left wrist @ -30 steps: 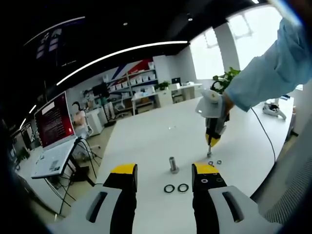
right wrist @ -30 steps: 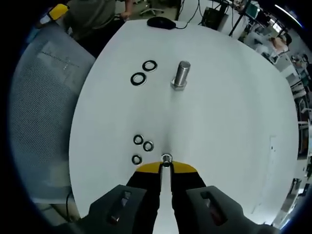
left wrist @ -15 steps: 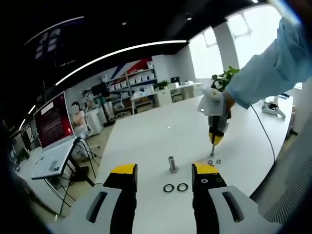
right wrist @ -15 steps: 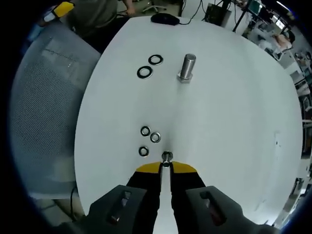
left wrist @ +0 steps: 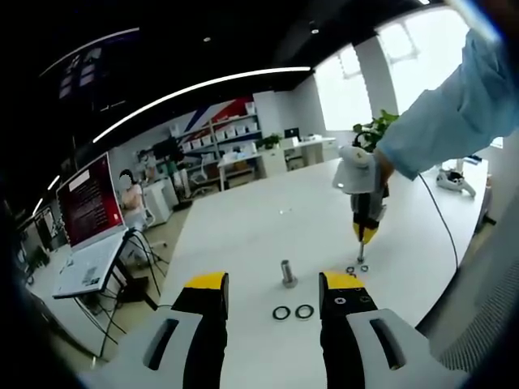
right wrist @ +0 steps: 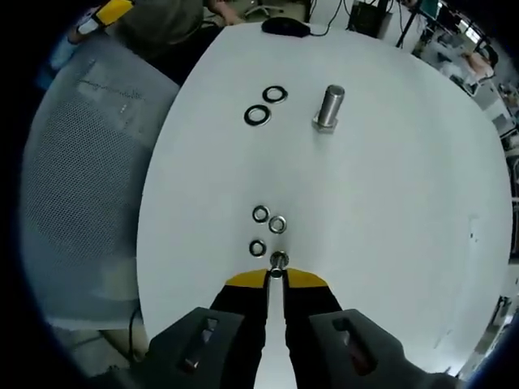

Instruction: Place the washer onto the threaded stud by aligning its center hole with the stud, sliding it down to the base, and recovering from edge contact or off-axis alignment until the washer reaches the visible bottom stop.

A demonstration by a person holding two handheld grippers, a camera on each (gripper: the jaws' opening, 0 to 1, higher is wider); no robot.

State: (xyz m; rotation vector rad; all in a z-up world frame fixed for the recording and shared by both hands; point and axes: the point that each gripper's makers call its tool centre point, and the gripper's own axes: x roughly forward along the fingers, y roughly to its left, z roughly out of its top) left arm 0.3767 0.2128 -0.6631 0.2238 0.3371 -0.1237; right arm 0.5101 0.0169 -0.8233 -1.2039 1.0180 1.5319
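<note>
In the left gripper view, the left gripper is waiting low over the white table with its jaws spread wide and empty. The threaded stud is standing upright at twelve o'clock between them, two large rings lying just nearer. At two o'clock the right gripper has been lifting clear of the tabletop over the last second.

In the right gripper view, the right gripper is pinching a small washer at its tips. Three loose washers are sitting just beyond at twelve o'clock, closer than before; the stud is standing at one o'clock, well apart. Pickup looks done; carrying and aligning remain.
</note>
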